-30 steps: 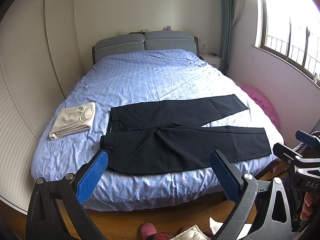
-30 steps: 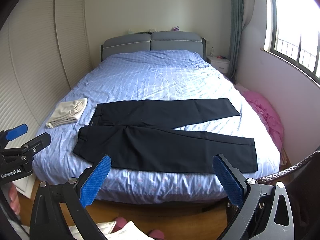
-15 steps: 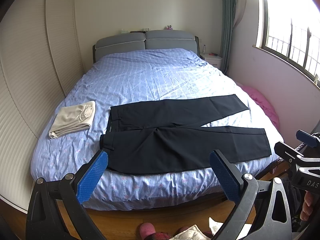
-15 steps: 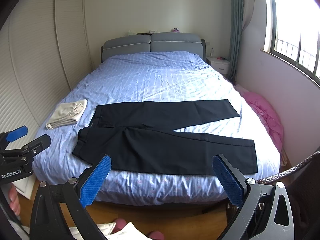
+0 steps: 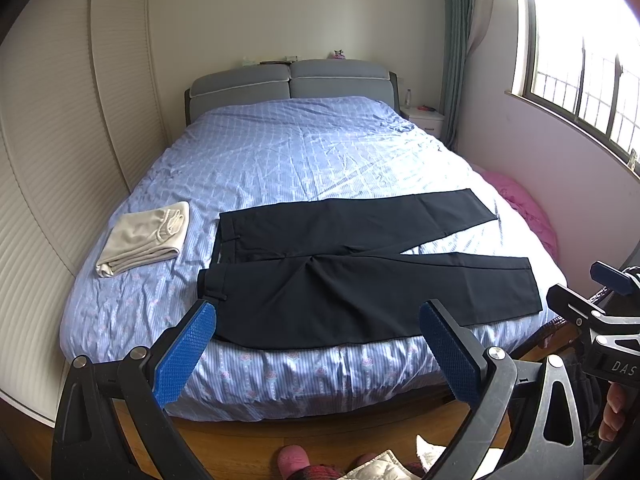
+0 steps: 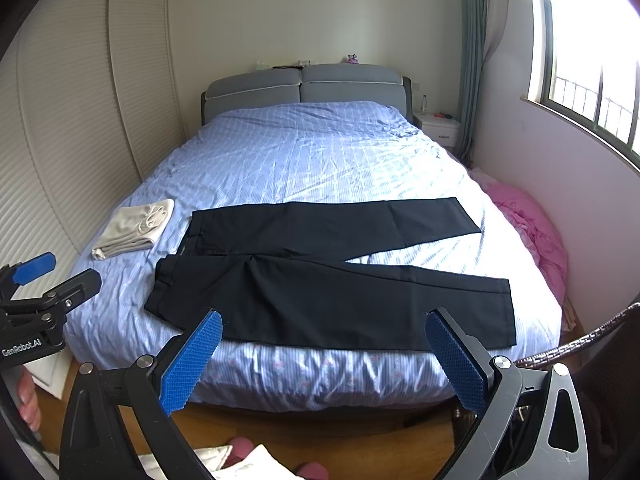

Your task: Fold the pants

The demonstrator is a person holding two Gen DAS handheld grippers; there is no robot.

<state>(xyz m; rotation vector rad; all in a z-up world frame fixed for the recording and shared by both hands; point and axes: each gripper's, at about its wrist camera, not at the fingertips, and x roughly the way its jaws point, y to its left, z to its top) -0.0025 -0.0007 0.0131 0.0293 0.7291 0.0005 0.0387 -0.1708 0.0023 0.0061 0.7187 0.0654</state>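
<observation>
Black pants lie flat on the blue bed, waist to the left, legs spread apart to the right; they also show in the right wrist view. My left gripper is open and empty, held off the bed's near edge, in front of the waist and near leg. My right gripper is open and empty, also short of the near edge, in front of the near leg. Each gripper shows at the edge of the other's view, the right one and the left one.
A folded beige garment lies on the bed's left side. White wardrobe doors stand on the left. A pink heap lies between bed and window wall. A nightstand stands by the headboard. Wooden floor and pink slippers are below.
Both grippers have crept slightly nearer the bed and stay open. The pants have not moved.
</observation>
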